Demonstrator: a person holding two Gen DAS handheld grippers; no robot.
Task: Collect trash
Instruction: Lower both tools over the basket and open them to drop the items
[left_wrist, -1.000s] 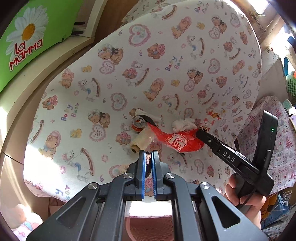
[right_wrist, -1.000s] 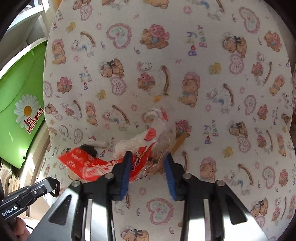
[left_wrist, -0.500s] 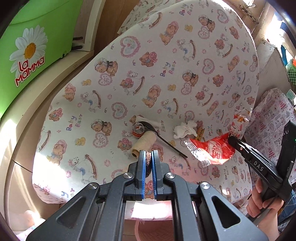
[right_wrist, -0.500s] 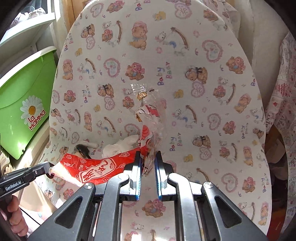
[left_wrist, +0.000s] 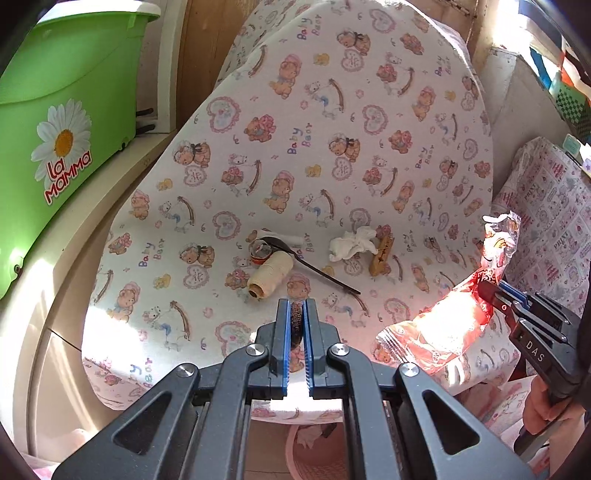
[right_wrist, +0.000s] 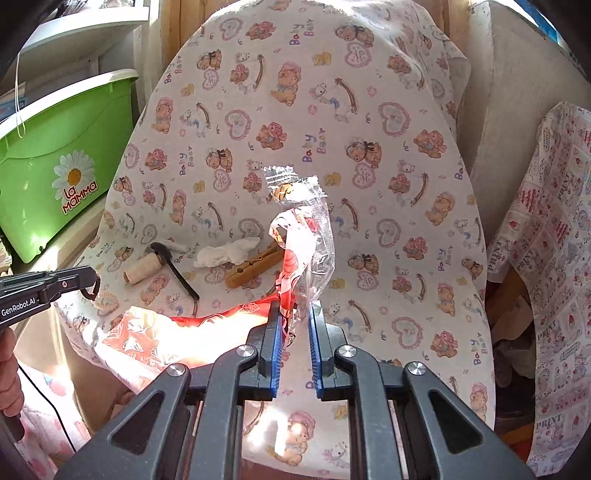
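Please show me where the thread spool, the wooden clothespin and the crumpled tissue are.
thread spool (left_wrist: 270, 273), left wrist view, on its wound side.
wooden clothespin (right_wrist: 253, 271), right wrist view, mid-body.
crumpled tissue (left_wrist: 352, 243), left wrist view, centre.

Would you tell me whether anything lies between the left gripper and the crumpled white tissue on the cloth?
Yes: the thin black tool lies slantwise on the cloth, across the straight path from the left gripper to the tissue. The gripper's jaws are also shut on a small dark thing.
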